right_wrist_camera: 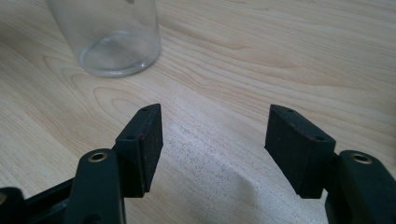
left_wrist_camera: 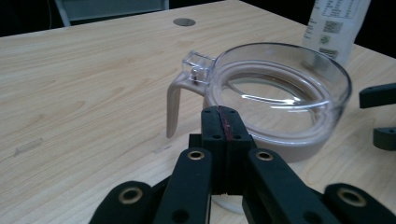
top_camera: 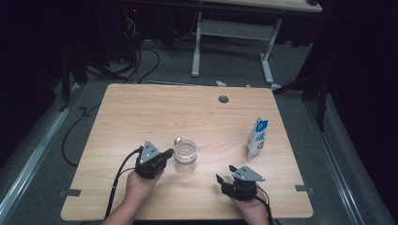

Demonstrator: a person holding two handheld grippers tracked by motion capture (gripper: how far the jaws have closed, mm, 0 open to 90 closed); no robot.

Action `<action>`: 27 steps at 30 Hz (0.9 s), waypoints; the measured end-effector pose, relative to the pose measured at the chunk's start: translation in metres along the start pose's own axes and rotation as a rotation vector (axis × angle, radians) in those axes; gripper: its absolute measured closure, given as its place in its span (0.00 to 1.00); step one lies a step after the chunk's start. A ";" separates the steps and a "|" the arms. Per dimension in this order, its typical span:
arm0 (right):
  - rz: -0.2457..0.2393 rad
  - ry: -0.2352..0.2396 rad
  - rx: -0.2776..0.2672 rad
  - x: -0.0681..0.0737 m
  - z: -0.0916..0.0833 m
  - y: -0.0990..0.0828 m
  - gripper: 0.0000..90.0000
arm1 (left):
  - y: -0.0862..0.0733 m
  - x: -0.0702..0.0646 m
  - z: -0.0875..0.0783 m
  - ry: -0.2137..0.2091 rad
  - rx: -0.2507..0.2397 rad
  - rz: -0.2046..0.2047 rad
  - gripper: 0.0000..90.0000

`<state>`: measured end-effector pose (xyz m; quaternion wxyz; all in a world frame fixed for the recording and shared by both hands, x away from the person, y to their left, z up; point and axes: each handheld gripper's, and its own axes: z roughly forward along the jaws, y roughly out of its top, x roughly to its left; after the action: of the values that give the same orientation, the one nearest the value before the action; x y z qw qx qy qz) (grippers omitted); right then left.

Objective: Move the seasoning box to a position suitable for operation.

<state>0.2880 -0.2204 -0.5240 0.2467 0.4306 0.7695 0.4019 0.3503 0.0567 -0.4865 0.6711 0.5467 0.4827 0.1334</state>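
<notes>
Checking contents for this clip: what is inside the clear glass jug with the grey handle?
The clear glass jug with the grey handle looks empty: its clear bottom and the light wooden table show through. The shut left hand-held gripper hides part of its near wall.

milk carton (top_camera: 257, 137), print too small to read

Open table, two obstacles

We see bare table (top_camera: 155, 108) beyond the jug (top_camera: 185, 156); the carton (top_camera: 257, 137) probably blocks the right edge.
</notes>
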 end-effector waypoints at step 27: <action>-0.020 -0.024 -0.007 0.000 0.001 -0.001 0.54 | -0.017 -0.016 -0.007 -0.040 0.026 0.012 0.92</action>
<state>0.2877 -0.2205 -0.5255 0.2615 0.4266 0.7694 0.3970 0.3303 0.0430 -0.4928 0.6727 0.5609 0.4674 0.1201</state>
